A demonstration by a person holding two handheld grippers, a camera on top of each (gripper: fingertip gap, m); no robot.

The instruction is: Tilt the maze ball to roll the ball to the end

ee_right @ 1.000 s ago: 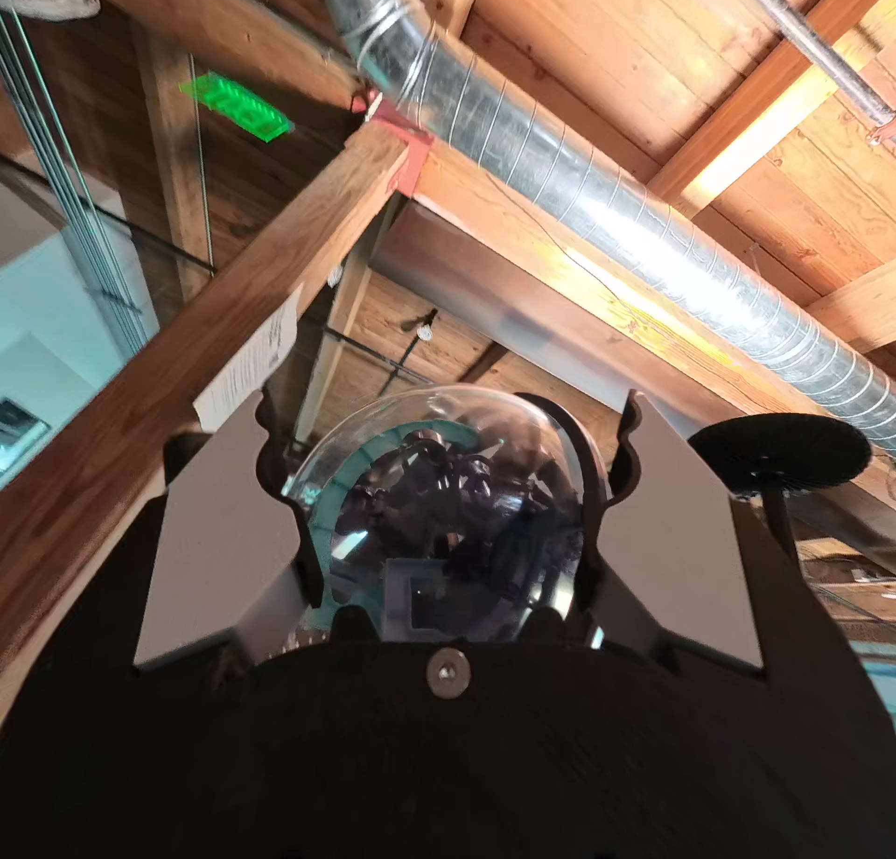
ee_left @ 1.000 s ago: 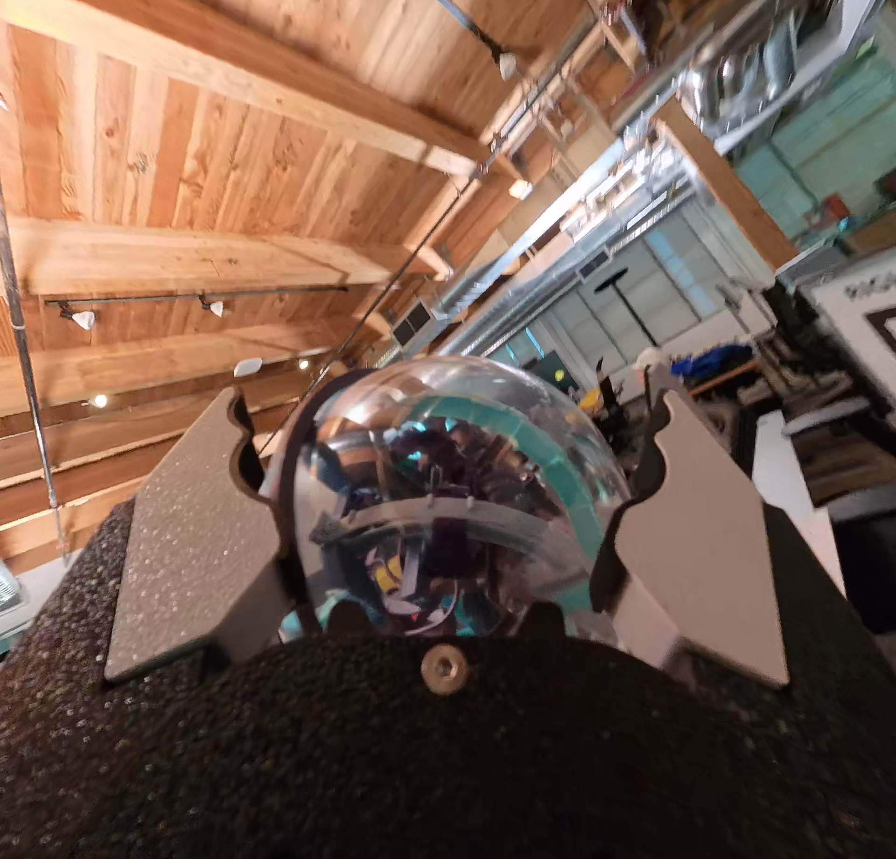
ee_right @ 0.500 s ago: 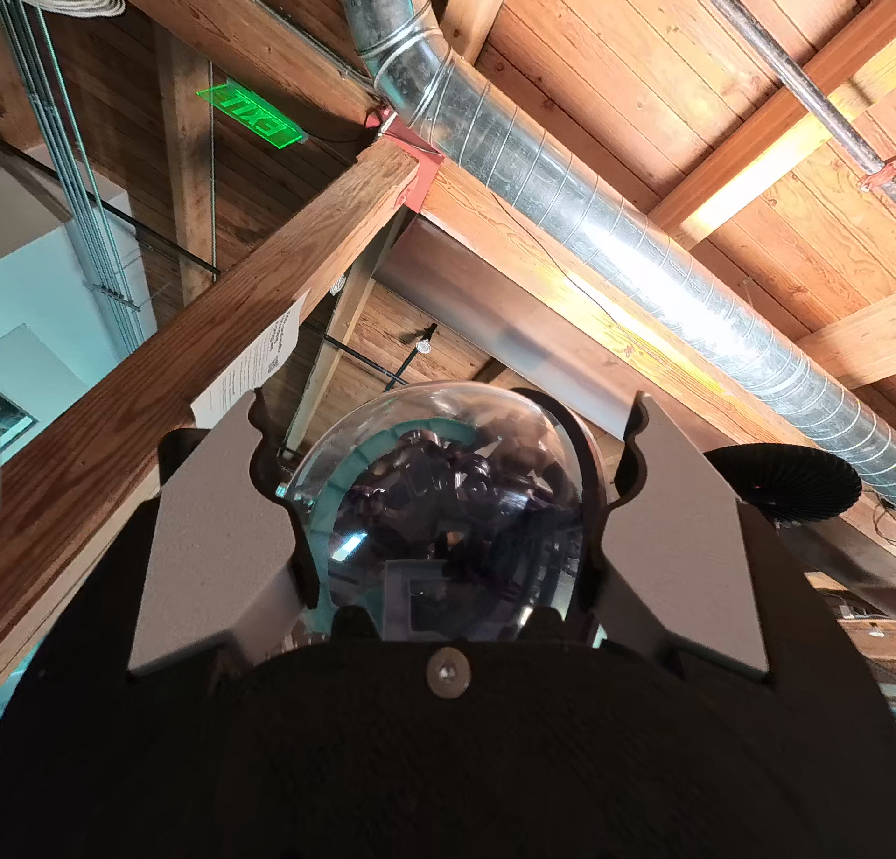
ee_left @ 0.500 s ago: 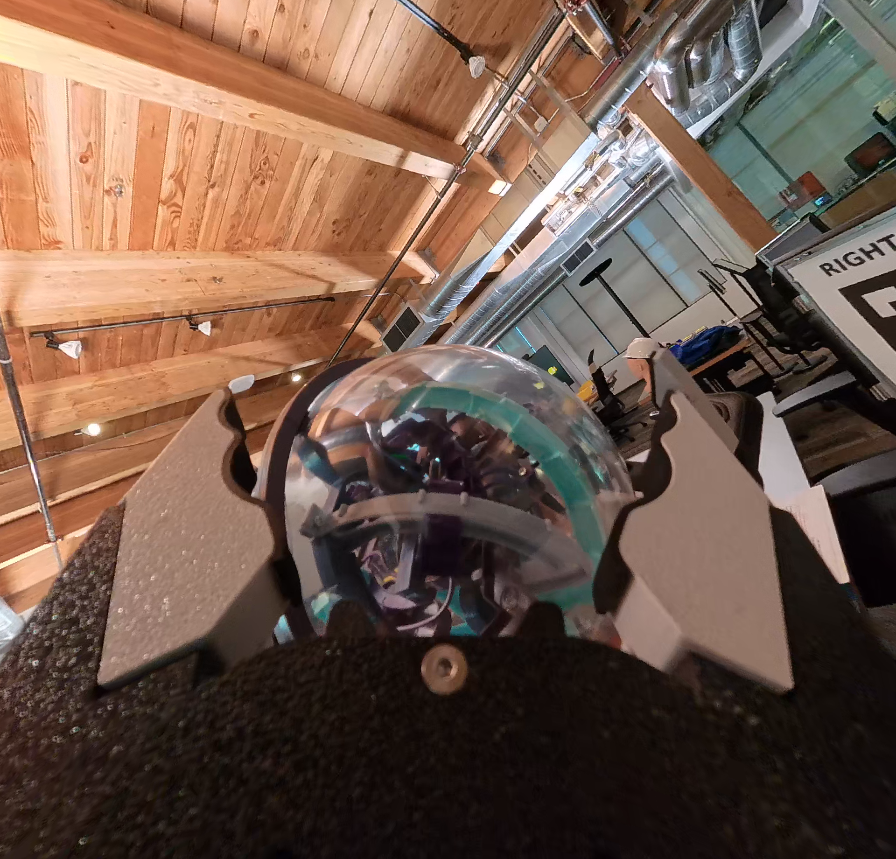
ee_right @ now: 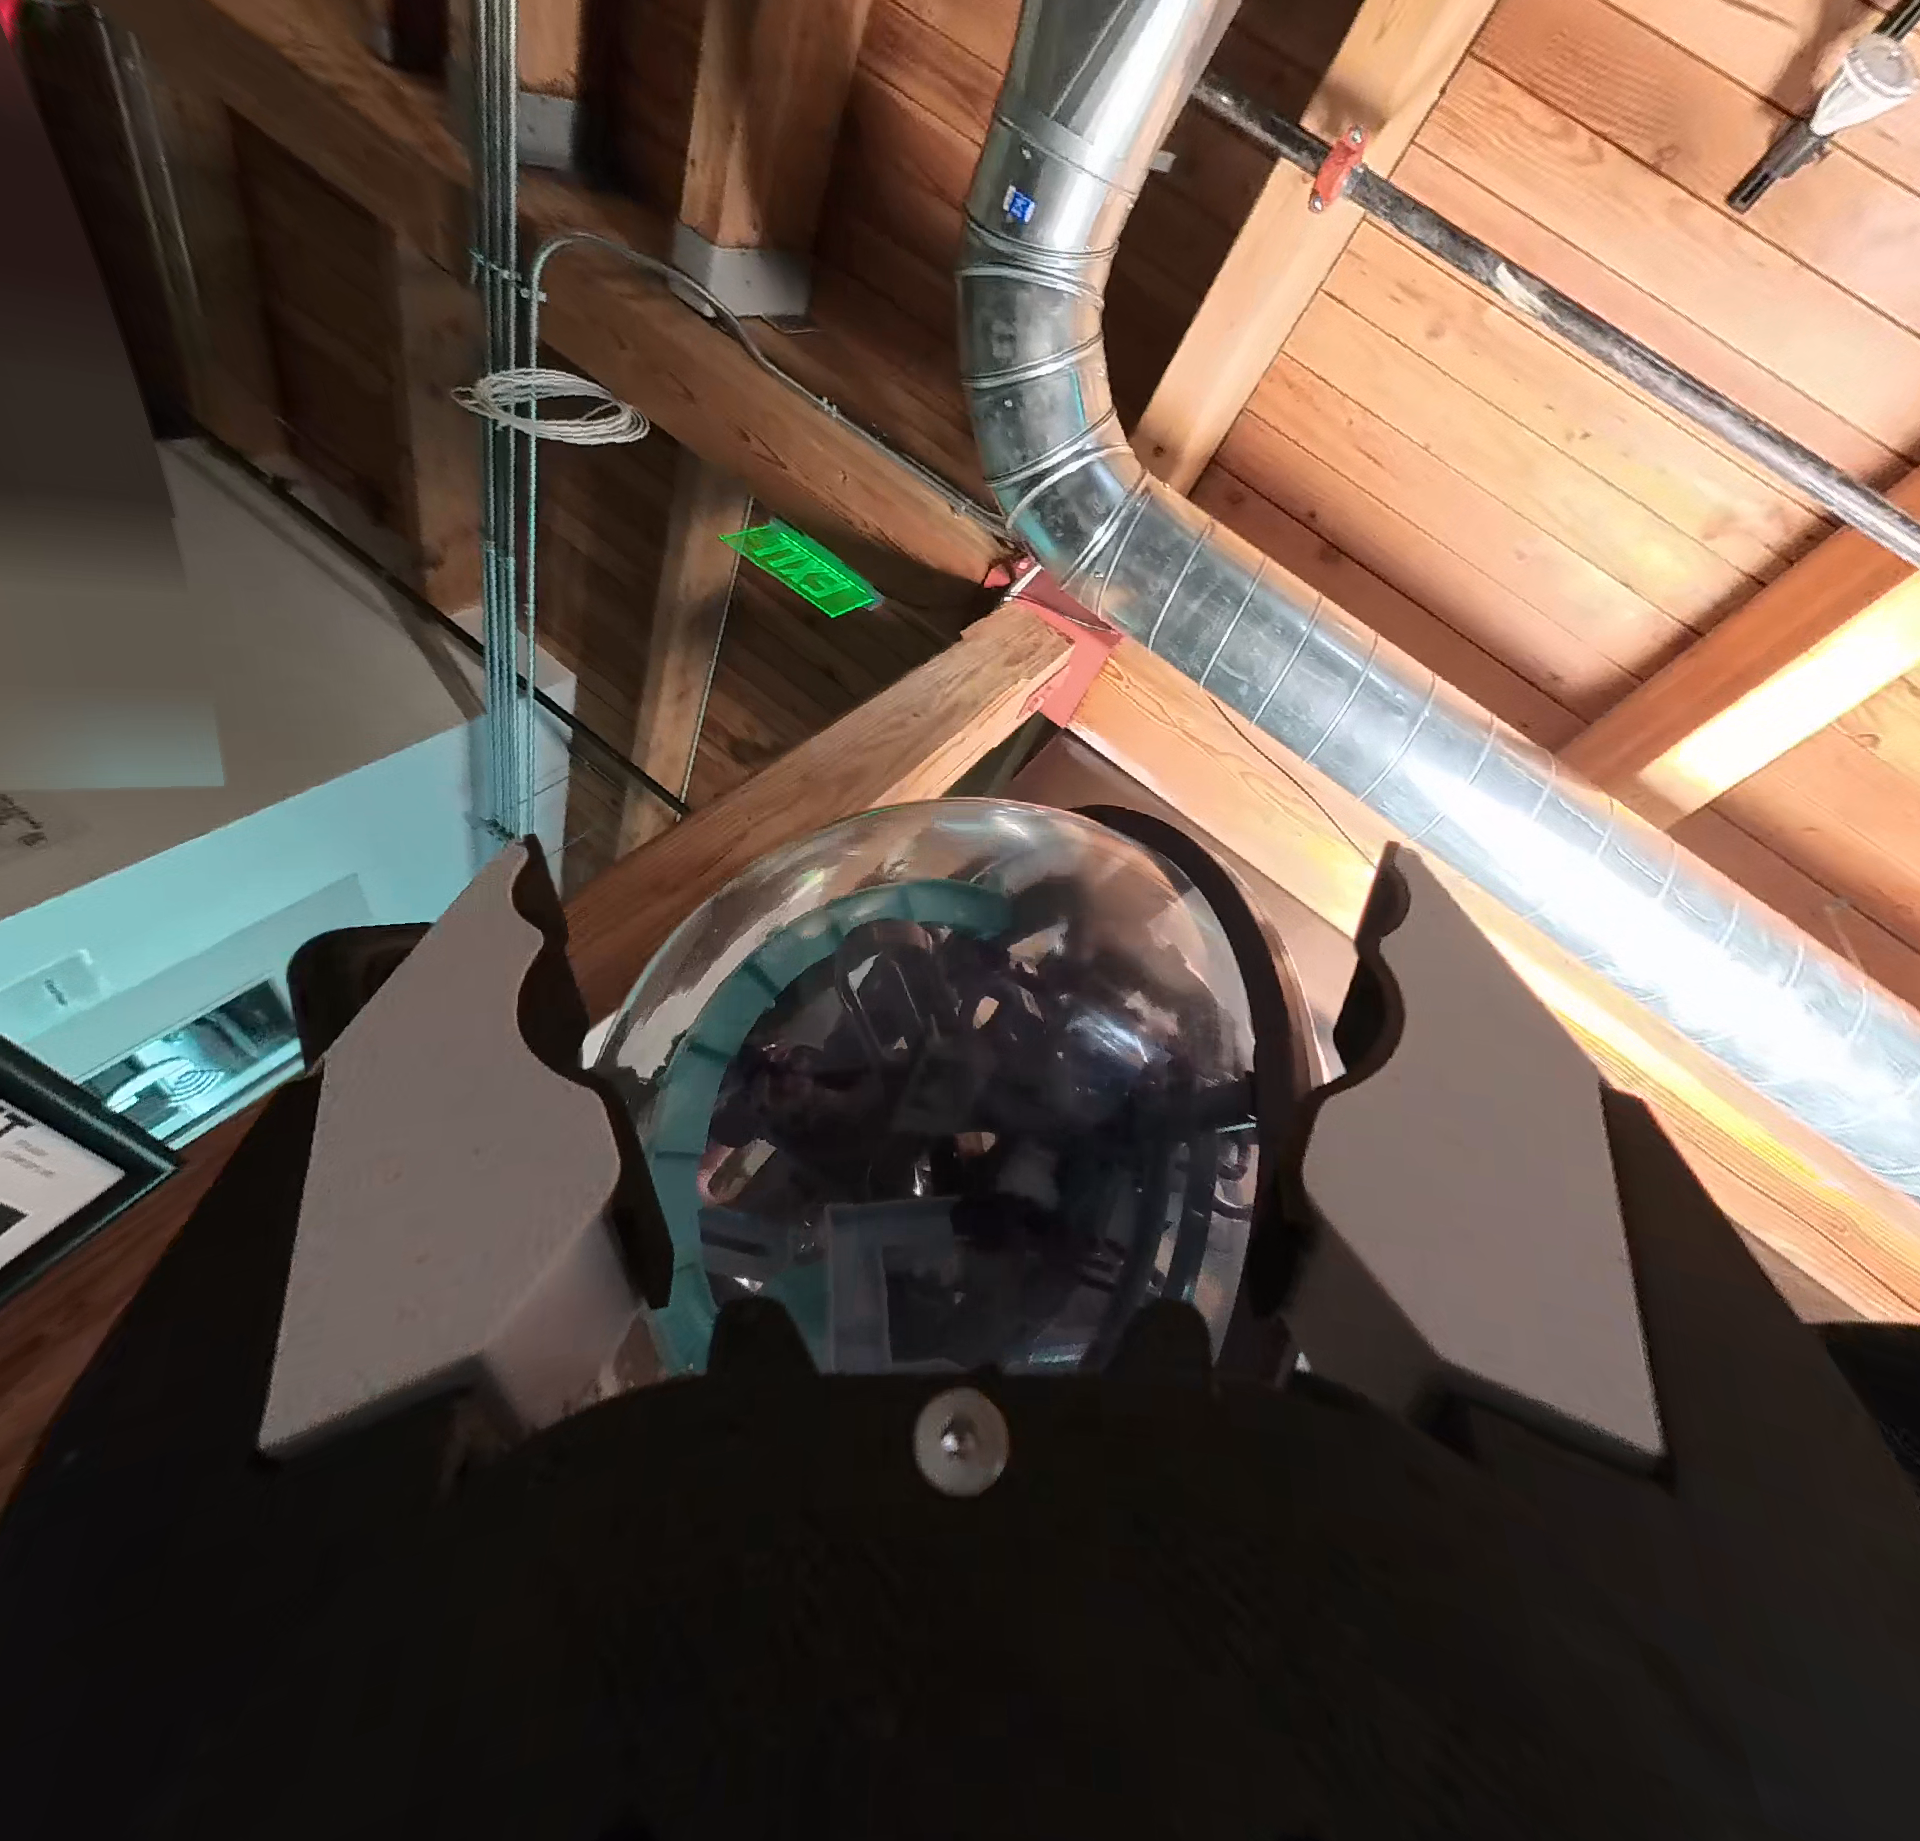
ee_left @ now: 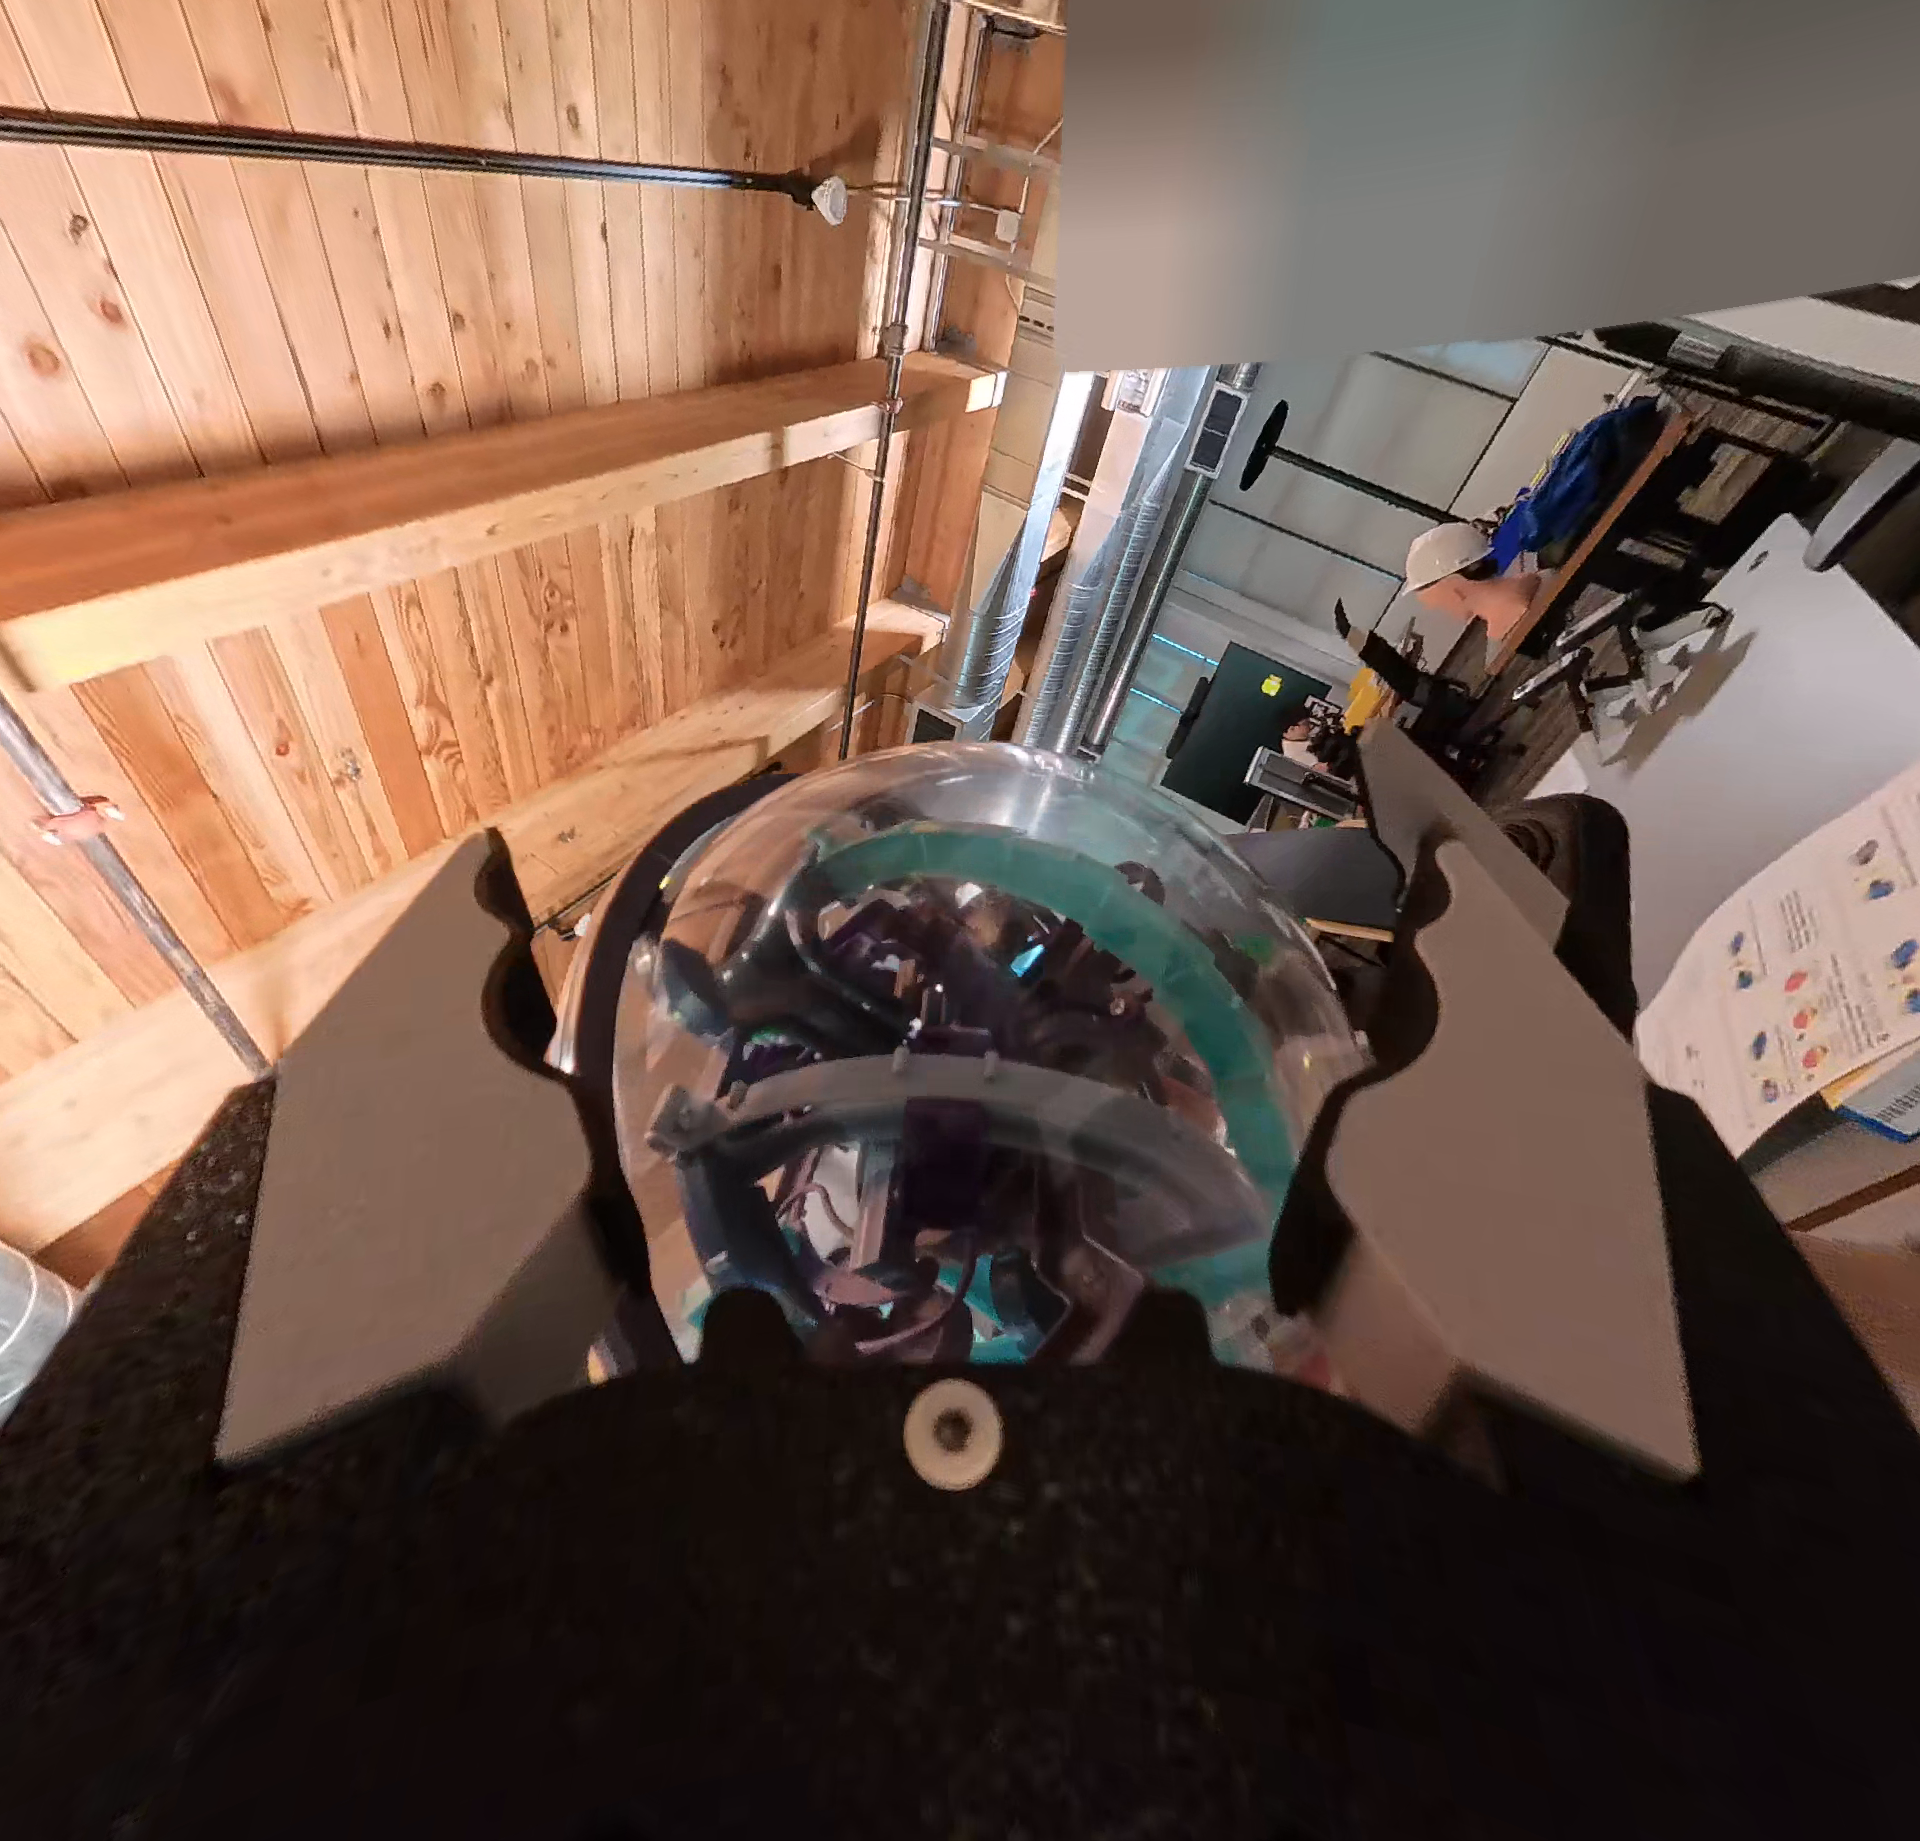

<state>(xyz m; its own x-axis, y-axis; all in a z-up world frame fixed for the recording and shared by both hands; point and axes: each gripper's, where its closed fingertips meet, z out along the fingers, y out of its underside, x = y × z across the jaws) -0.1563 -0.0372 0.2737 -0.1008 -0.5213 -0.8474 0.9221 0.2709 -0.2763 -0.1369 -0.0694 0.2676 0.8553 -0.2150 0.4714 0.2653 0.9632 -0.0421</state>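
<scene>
The maze ball is a clear plastic sphere with teal, grey and purple tracks inside. It is held up in the air with both cameras looking at the ceiling. My left gripper is shut on it, grey fingers pressed to both sides. In the right wrist view the maze ball sits the same way between the grey fingers of my right gripper, which is shut on it. The small ball inside cannot be made out.
Wooden ceiling planks and beams fill the left wrist view, with a workshop, a dark screen and printed sheets at the right. The right wrist view shows a silver duct, a wooden beam and a green sign.
Both grippers have rotated together with the maze ball. The ceiling has swung round in both views, and more of the room shows at the right of the left wrist view.
</scene>
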